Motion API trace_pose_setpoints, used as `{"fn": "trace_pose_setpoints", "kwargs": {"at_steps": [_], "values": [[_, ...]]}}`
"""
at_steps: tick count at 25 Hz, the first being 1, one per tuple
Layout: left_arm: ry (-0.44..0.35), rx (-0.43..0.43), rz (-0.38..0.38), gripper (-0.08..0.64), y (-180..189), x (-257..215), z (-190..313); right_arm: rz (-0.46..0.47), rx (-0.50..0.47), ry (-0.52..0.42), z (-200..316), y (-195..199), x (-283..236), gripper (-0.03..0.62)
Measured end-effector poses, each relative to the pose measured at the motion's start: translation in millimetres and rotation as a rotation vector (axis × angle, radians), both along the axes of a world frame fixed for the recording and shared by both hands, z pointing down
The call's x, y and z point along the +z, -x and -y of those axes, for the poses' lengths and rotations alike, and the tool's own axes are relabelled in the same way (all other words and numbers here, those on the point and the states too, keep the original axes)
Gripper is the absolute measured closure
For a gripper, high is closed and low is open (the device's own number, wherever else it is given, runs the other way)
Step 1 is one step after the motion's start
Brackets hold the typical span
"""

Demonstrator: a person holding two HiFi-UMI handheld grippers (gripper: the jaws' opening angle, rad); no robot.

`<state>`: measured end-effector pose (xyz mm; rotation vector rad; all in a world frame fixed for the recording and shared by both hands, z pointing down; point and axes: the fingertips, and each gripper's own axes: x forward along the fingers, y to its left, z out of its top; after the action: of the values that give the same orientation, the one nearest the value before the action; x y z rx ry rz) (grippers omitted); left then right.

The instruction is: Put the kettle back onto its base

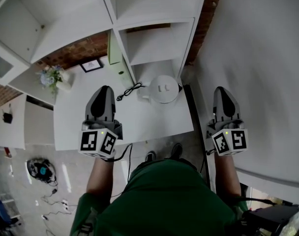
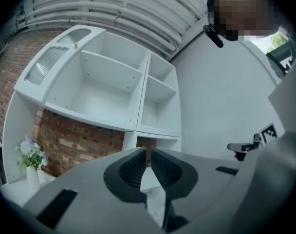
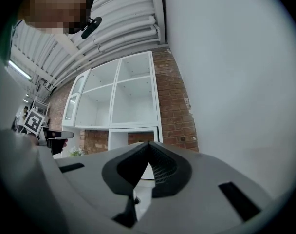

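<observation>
The white kettle [image 1: 164,88] stands at the back right of the white table [image 1: 154,122], close under the shelf unit; seen from above, I cannot tell whether its base lies beneath it. A black cord with a plug [image 1: 129,91] lies just left of it. My left gripper [image 1: 104,89] is held high over the table's middle, left of the kettle and apart from it, jaws shut and empty [image 2: 148,152]. My right gripper [image 1: 222,89] is raised to the right of the table's edge, also shut on nothing [image 3: 148,145]. Both gripper views look out level at the shelves, and the kettle is not in them.
A white shelf unit [image 1: 154,38] rises behind the table against a brick wall [image 2: 80,140]. A vase of flowers [image 1: 53,77], a small picture frame [image 1: 92,65] and a pale green box [image 1: 118,58] sit at the back left. A white wall [image 1: 257,58] closes the right side.
</observation>
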<state>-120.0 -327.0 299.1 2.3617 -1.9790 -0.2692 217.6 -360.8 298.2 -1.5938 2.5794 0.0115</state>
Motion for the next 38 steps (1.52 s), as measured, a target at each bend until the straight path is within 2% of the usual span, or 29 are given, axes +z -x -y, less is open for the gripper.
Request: {"fn": "trace_pose_setpoints", "kwargs": {"at_steps": [7, 15, 38], "values": [[-0.038, -0.015, 0.01, 0.515, -7, -21, -3, 0.006, -0.029, -0.059, -1, 0, -22, 0.572], [-0.037, -0.034, 0.011, 0.515, -17, -23, 1, 0.011, -0.058, -0.078, 6, -7, -28, 0.572], [0.015, -0.109, 0.012, 0.515, -29, -4, 10, 0.006, -0.136, -0.056, 36, -15, -18, 0.572]]}}
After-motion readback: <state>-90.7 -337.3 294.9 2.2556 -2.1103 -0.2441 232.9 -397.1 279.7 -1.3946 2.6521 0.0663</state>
